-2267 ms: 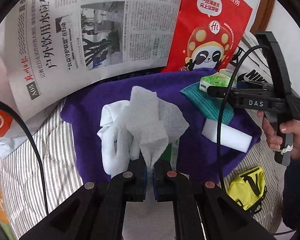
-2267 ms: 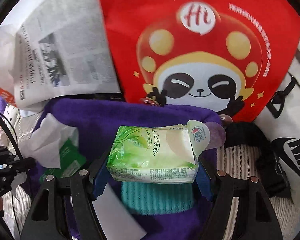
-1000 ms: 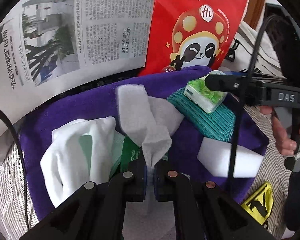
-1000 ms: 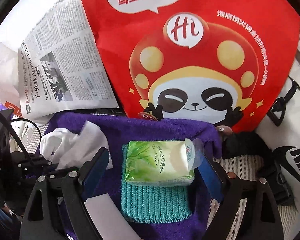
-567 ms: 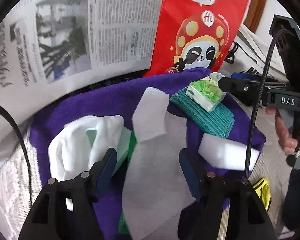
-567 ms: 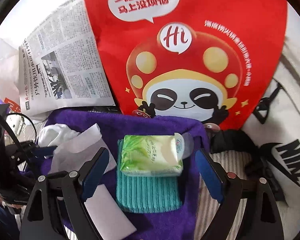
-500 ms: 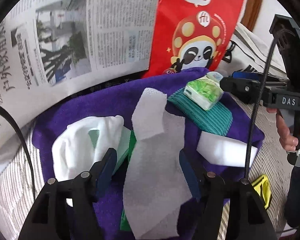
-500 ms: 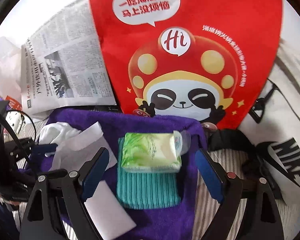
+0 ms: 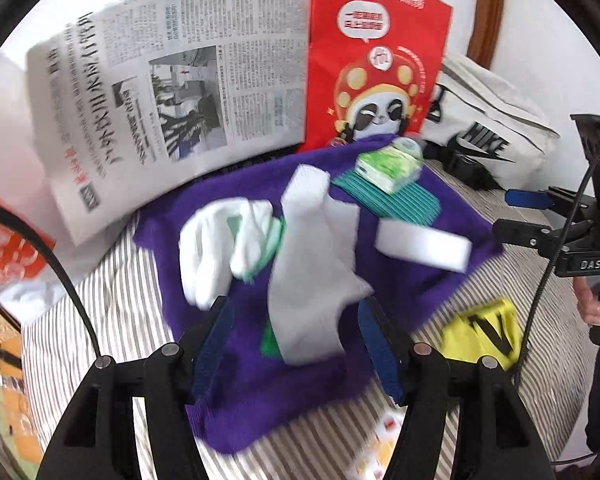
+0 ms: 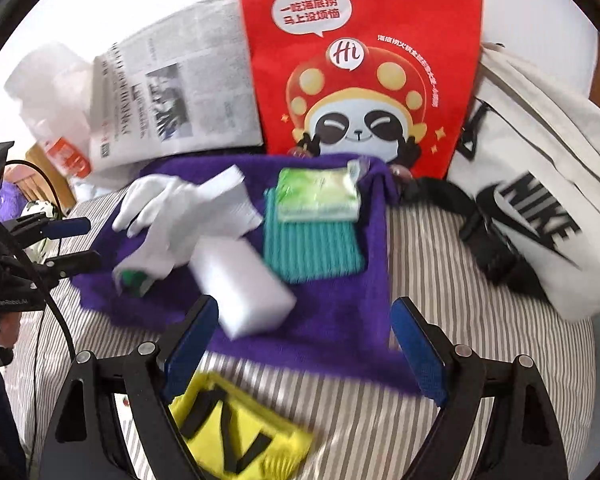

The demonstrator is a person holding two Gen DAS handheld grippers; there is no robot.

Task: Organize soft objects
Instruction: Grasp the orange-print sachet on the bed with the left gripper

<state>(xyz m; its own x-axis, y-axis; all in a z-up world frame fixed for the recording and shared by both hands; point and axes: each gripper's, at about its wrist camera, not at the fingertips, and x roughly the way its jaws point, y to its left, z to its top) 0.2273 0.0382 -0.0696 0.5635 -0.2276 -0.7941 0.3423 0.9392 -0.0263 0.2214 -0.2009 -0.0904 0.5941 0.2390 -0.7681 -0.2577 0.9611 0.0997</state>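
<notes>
white sponge (image 10: 244, 284) flat, long axis diagonal

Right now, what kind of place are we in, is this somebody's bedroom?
Probably a bedroom or similar home room: the purple towel lies on a striped sheet like bedding, with a white Nike bag and newspaper against the wall.

White wall (image 9: 548, 40), brown wooden frame (image 9: 485, 12) at right, grey-striped bed sheet (image 10: 440, 288), daylight

Striped sheet (image 10: 440, 280) bare beside crowded towel (image 10: 340, 312)
</notes>
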